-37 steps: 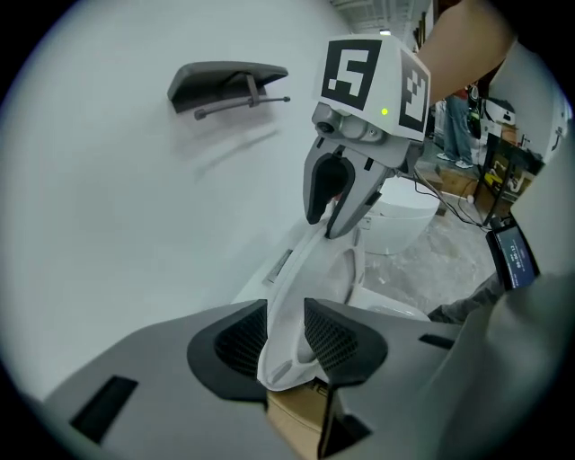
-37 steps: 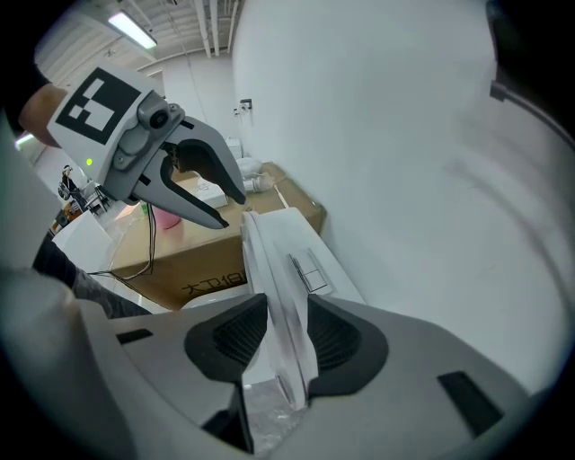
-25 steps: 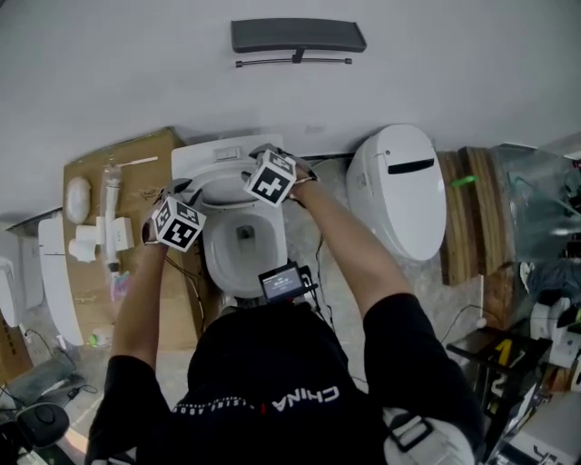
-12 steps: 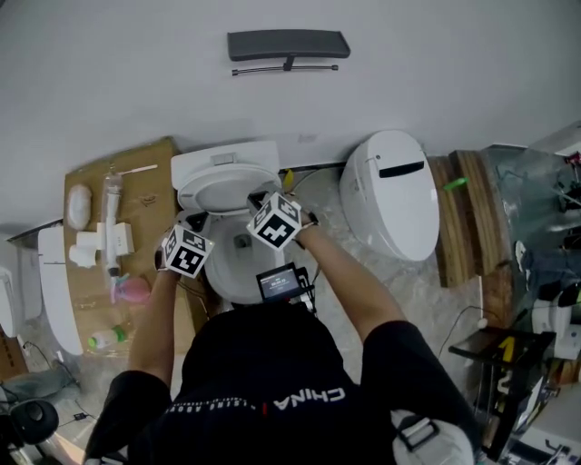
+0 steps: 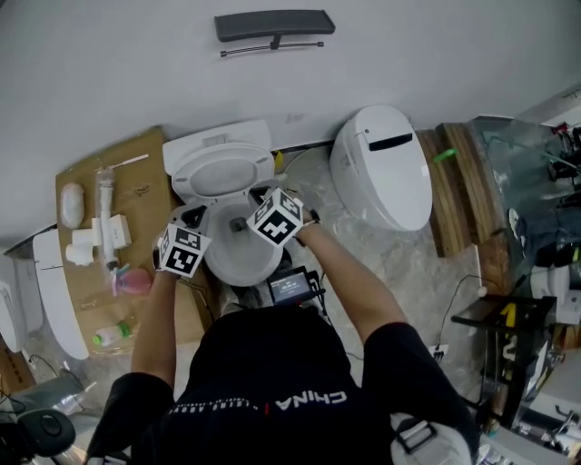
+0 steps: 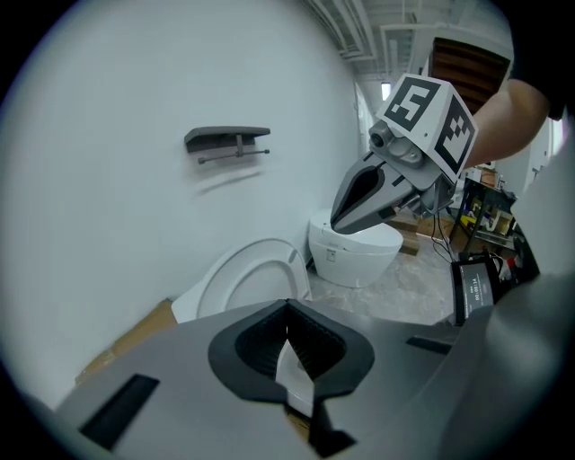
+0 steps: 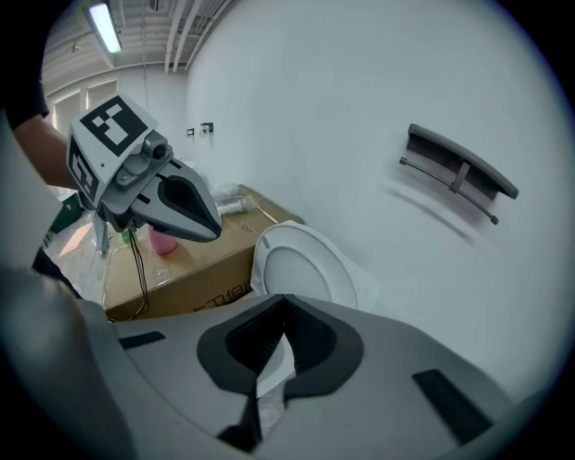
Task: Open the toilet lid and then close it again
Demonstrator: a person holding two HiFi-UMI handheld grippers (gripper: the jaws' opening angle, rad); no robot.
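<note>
White matte wall [image 5: 454, 54] fills the far side. The floor [image 5: 408, 263] is grey, mottled, stone-look. Person in black shirt [image 5: 272, 363] w/ white "CHINA" across it, upside down in head view. The toilet [image 5: 238, 259] is glossy white ceramic w/ an oval bowl; its toilet lid [image 5: 221, 173] is up, leaning back at the wall. A 2nd white unit [image 5: 381, 177], smooth egg shape w/ a dark slot, sits near on the R. Flat brown cardboard [image 5: 145, 209] on the L carries a pink cup [image 5: 134, 281], a green-capped bottle [image 5: 109, 334] & white bits. Wood planks [image 5: 449, 191] lie further R. Dark shelf [image 5: 274, 24] w/ thin rail on the wall. L claw [image 6: 287, 304] & R claw [image 7: 285, 298], grey w/ black ribbed pads, are both closed, tips together, nothing gripped, over the bowl near the lid. Small screen [image 5: 290, 288]: text too small to read.
</note>
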